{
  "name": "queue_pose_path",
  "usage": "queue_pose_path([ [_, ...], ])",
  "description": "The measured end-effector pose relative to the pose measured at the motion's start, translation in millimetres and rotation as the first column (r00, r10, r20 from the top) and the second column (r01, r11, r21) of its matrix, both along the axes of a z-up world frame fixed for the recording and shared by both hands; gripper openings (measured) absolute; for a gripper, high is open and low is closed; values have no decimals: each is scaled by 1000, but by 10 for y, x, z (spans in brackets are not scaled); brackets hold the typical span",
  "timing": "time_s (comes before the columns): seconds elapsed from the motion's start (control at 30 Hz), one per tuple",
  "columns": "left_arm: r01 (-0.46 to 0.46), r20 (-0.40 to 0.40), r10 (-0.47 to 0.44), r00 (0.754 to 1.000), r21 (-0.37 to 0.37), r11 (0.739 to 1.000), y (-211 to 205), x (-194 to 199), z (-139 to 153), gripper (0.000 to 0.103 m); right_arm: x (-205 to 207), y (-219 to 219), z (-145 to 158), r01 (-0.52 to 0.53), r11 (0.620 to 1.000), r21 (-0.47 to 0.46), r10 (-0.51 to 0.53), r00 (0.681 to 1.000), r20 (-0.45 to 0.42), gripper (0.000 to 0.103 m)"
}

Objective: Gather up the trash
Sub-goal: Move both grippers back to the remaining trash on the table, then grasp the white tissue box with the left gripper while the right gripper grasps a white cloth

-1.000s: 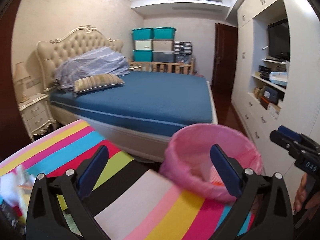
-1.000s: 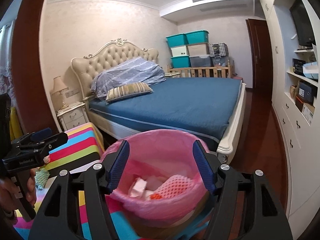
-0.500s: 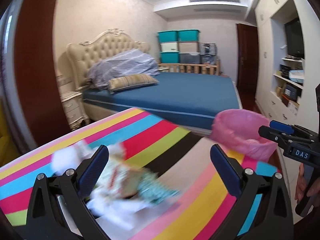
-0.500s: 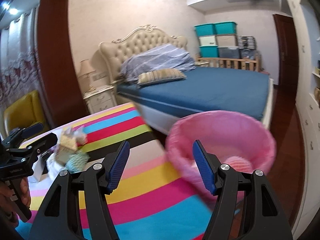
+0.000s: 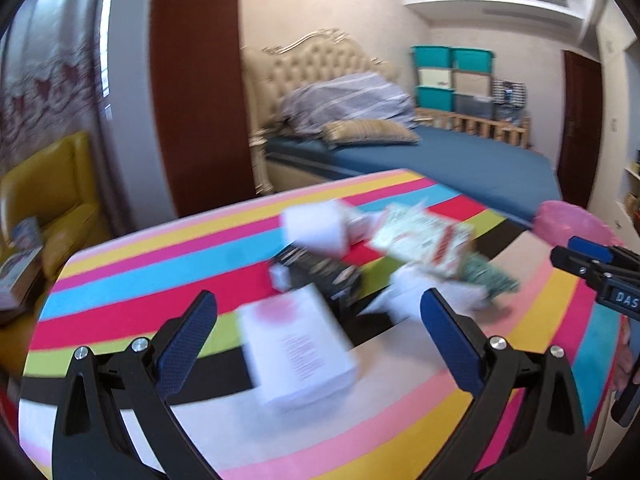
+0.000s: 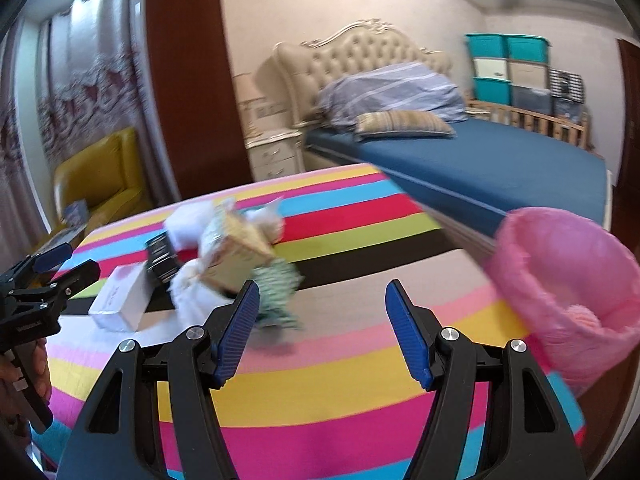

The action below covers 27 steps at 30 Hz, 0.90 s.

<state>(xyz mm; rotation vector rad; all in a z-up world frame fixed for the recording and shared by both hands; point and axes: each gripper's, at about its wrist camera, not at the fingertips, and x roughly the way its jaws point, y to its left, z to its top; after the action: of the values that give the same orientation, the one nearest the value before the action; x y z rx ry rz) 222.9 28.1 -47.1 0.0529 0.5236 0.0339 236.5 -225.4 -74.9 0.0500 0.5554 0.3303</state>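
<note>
A pile of trash lies on the striped table: a white box, a black box, a printed carton, white tissue and a green mesh wrapper. My left gripper is open, with the white box between its fingers, apart from them. My right gripper is open and empty, just right of the green wrapper and carton. The pink-lined bin stands at the table's right edge, with a pink foam net inside.
A bed with a blue sheet stands behind the table. A yellow armchair is at the left by the curtains. A nightstand sits beside the bed. Storage boxes are stacked at the far wall.
Both grippers have swung left, away from the bin and toward the trash pile. The white box now lies between my left fingers. Both stayed open.
</note>
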Motion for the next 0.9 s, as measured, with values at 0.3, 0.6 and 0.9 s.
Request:
queue_pose_path([
  [0.3,-89,-82,85,993,-44,995,320,44,-144,98,79,374,-37,-73,997,-8,73,997,-24,64],
  [0.6,-82,-197,78,977,-11,997,195,421,-301,98,164,412,-59,-93,996,-10,93,995,-42,64],
  [0.9,-72,-271,74,960,19,997,162,613,-435,90,203,522,-69,-133,991,-23,131,990,-56,64],
])
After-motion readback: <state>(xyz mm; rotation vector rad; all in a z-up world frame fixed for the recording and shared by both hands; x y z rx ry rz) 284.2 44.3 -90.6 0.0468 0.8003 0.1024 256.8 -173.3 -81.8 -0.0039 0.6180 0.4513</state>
